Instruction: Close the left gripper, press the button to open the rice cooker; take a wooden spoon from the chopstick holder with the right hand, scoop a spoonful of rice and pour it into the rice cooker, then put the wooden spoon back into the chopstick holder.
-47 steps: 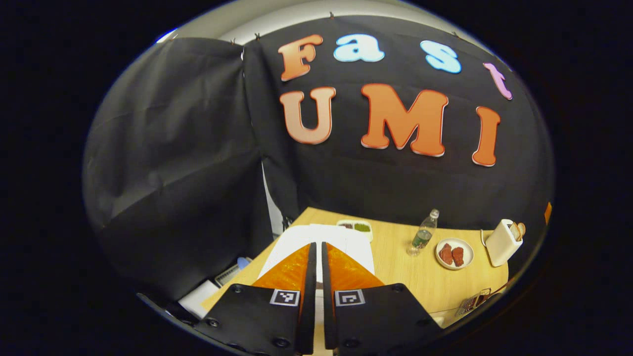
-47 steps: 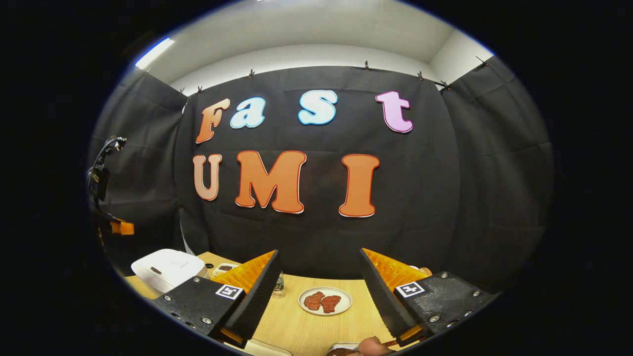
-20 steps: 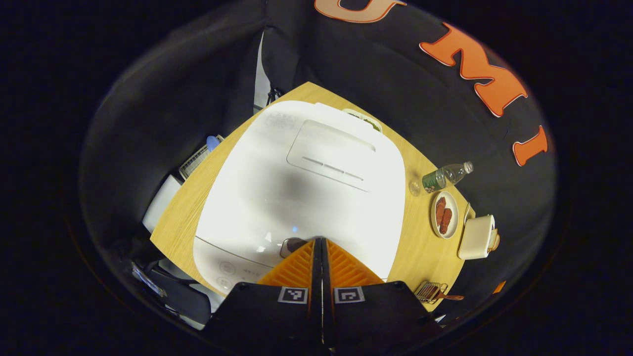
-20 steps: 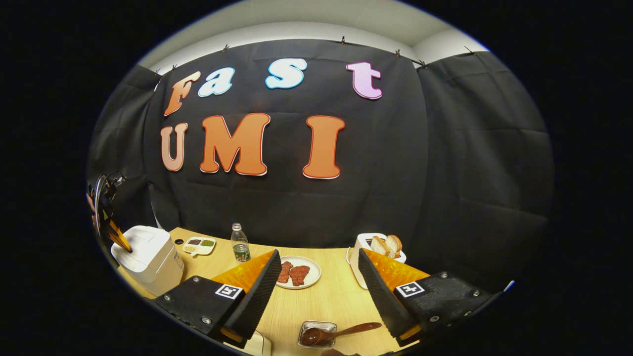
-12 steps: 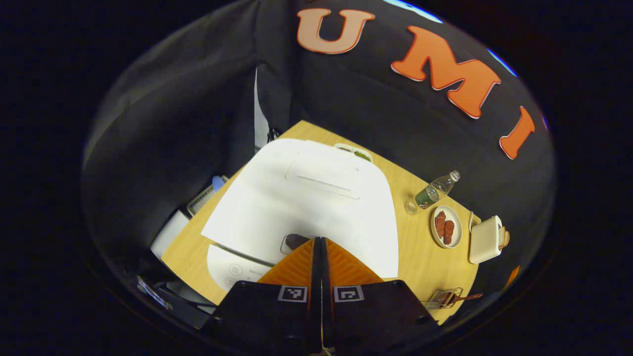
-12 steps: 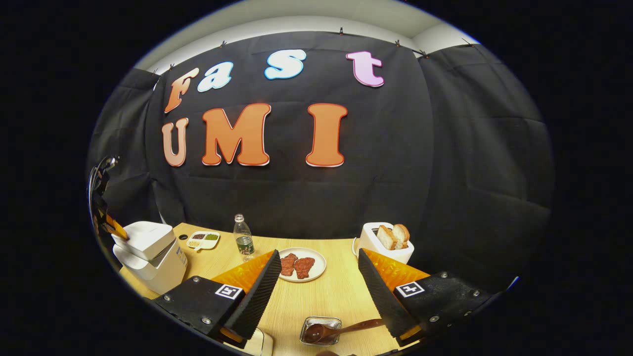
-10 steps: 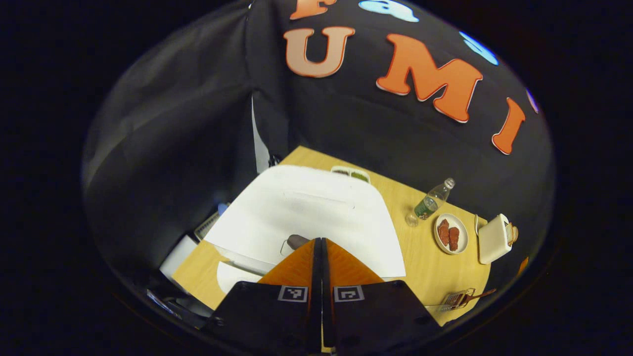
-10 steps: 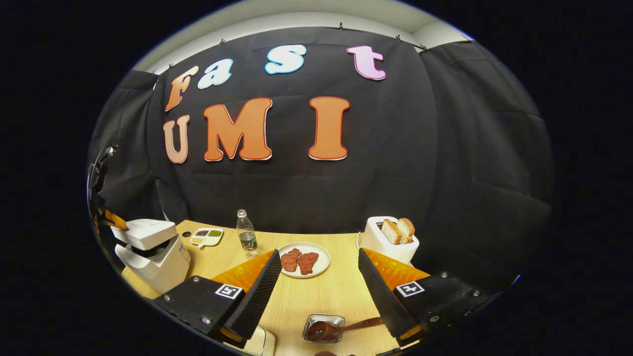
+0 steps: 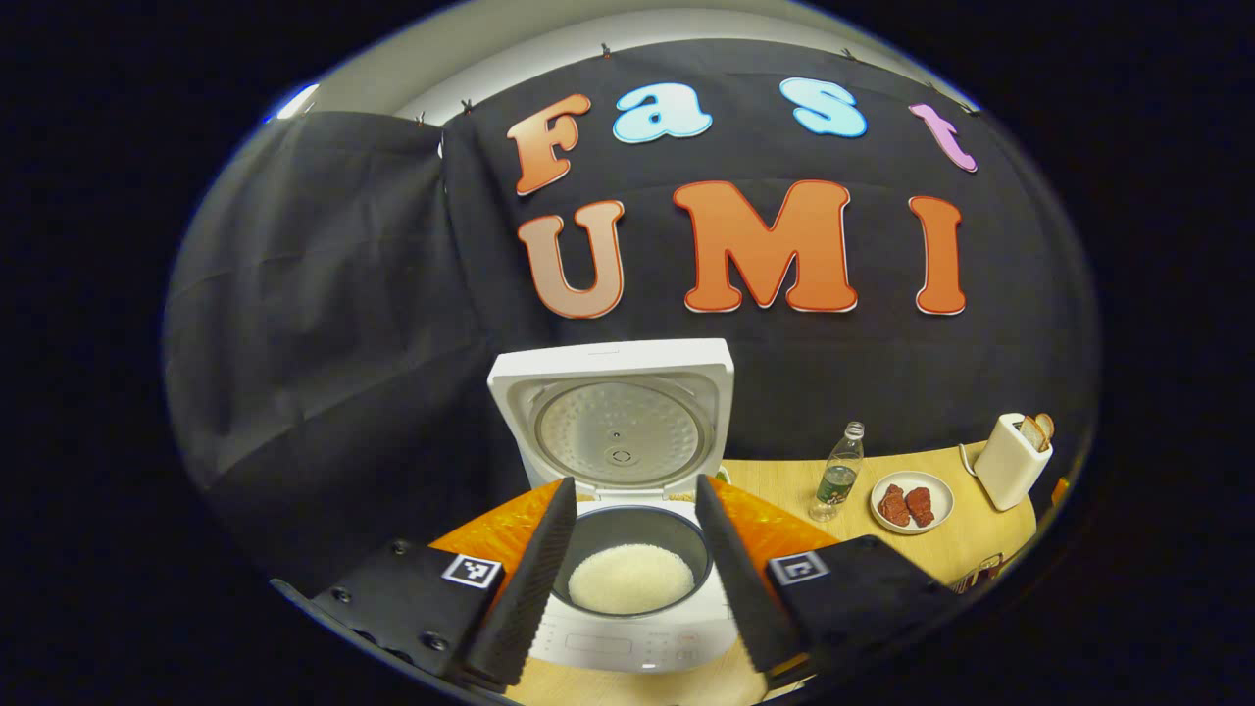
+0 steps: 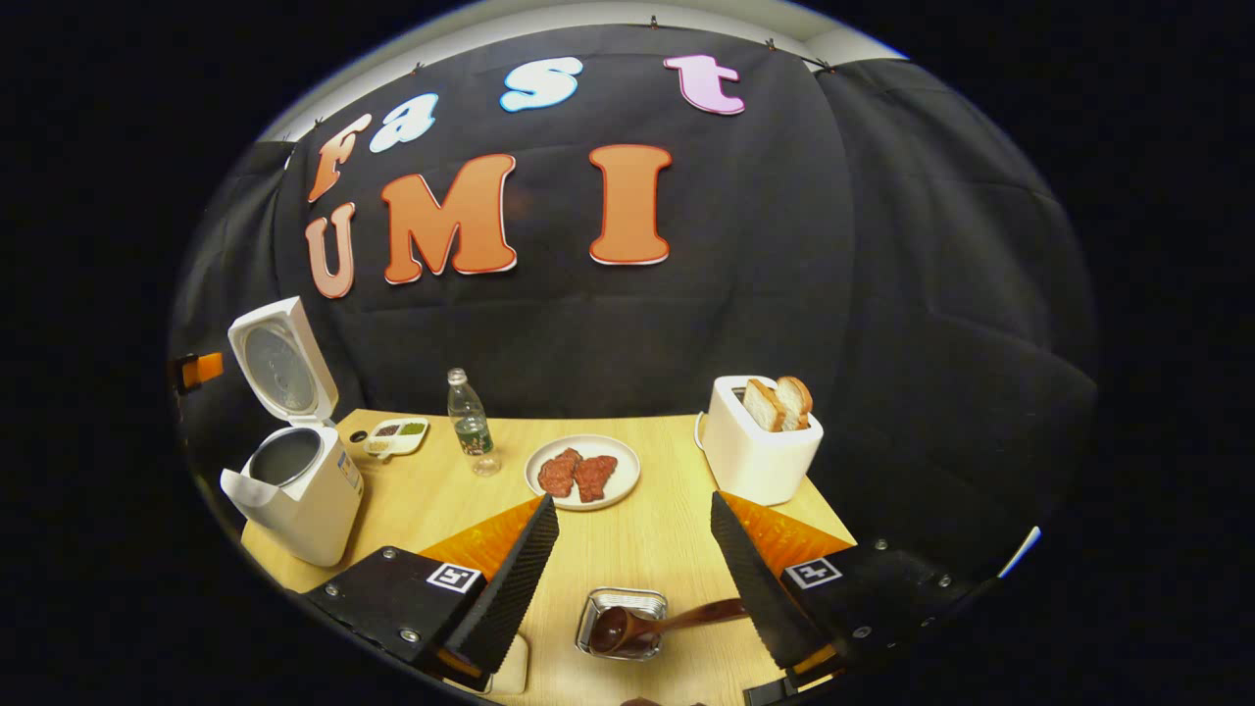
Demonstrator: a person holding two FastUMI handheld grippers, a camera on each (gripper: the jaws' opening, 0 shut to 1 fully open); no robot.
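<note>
Vs 0.5 s ago: rice cooker lid now fully up, standing upright at the far side of the pot; then it was only part-raised. Left hand-held gripper fingers were pressed together at the lid button; now spread wide, holding nothing, framing the open pot from the near side, w/ white rice in the dark inner pot. Left gripper view then looked steeply down on the lid; now it looks level at the cooker front and the booth wall. Right hand-held gripper unchanged in spread: wide open, empty, above the tabletop; its view has dipped a bit, more tabletop showing.

Wooden spoon lies w/ its bowl in the small metal chopstick holder, handle running right toward the right finger; can't tell if they touch. Holder sits at the near edge of the tabletop, between the right hand-held gripper's fingers.

Tabletop: light wood. In right gripper view, cooker at the far left, lid up; small divided dish just right of it, then a water bottle, a plate w/ two red pieces, and a white toaster w/ bread slices sticking up, at the right. Room: black cloth wall behind and at both sides, pale ceiling strip above.
</note>
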